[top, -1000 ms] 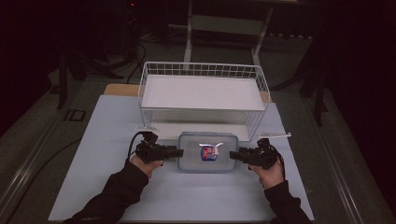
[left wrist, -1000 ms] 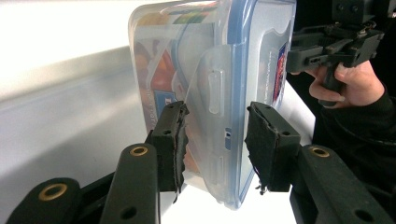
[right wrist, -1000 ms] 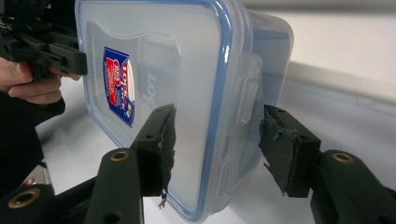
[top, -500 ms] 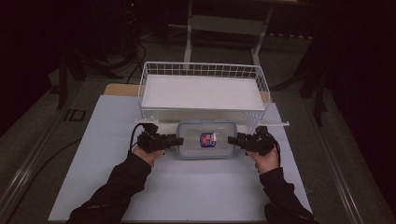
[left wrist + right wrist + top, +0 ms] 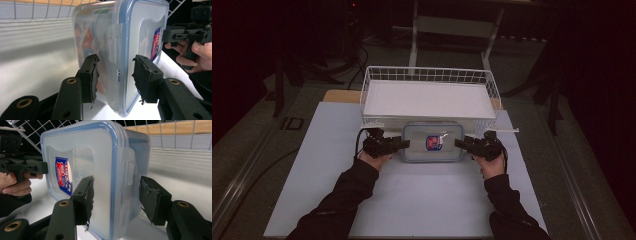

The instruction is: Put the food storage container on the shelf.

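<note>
- High view: clear rectangular plastic food container with a blue-rimmed lid and a red-and-blue label [image 5: 432, 142], on the white table sheet [image 5: 412, 200], close against the front wall of the white wire basket [image 5: 377, 75]. Whether it touches the wire or is lifted clear of the sheet cannot be told.
- Left gripper [image 5: 398, 144]: at the container's left short end, held level in the person's left hand [image 5: 373, 160]. An end position leaves the long sides free, probably for a two-handed carry.
- Right gripper [image 5: 463, 144]: at the opposite short end, mirroring the left; right hand [image 5: 489, 162] behind it. Judged reason: opposed grips keep a wide box level.
- Left gripper view: black padded jaws stand one on each side of the lid's edge and the side latch flap [image 5: 113, 42]. The left pad [image 5: 91, 75] looks pressed to the box wall; a narrow gap shows beside the right pad, so the jaws are apart, not yet clamped.
- Right gripper view: same arrangement. One pad [image 5: 86, 197] lies against the lid face; the other pad [image 5: 150, 197] stands clear of the box wall. Jaws apart, straddling the rim.
- Contents: orange-red shapes show dimly through the wall; not identifiable.
- Basket: white-lined floor, nothing in it; a likely destination, as a judgement only.
</note>
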A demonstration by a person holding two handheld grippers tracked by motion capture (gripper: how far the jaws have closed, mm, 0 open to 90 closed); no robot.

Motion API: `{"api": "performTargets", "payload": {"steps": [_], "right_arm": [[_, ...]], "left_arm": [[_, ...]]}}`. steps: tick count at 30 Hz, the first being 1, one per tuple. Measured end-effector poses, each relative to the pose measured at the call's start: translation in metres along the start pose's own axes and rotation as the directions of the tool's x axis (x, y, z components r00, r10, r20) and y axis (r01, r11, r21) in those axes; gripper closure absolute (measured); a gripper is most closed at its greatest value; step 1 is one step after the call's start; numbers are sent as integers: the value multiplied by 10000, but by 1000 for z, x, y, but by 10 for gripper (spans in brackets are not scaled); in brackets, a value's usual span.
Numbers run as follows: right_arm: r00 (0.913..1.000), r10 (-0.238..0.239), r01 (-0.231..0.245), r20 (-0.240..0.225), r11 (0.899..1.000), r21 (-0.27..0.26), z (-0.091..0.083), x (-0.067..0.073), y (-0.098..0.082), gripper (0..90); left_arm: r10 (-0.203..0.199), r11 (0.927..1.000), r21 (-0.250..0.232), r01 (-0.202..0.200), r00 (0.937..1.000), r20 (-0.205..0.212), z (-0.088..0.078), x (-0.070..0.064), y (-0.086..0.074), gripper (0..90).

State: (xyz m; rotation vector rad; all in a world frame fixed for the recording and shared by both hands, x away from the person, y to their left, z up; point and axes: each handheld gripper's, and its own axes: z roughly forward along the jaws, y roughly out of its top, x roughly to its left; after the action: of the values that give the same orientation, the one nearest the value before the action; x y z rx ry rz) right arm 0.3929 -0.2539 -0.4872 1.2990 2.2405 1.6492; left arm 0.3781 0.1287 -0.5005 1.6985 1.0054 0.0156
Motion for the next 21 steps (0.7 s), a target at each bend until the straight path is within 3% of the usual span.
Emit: {"api": "performTargets", "payload": {"steps": [11,13,17,21], "right_arm": [[10000,13,-13,45,10000,-75,7,-7,2,460],[9999,135,-135,98,9999,-27,7,-8,1,448],[9974,-198,195,697,9998,42,13,0,2,381],[9947,50,-47,1025,10000,-29,19,3,4,336]], "left_arm": [[-388,9984,-411,395,9991,160,7,10,-2,543],[-250,9987,-437,255,9996,105,8,11,0,541],[-525,9968,-607,525,9986,20,12,13,0,526],[-690,9952,-701,684,9976,-71,16,14,2,494]]}}
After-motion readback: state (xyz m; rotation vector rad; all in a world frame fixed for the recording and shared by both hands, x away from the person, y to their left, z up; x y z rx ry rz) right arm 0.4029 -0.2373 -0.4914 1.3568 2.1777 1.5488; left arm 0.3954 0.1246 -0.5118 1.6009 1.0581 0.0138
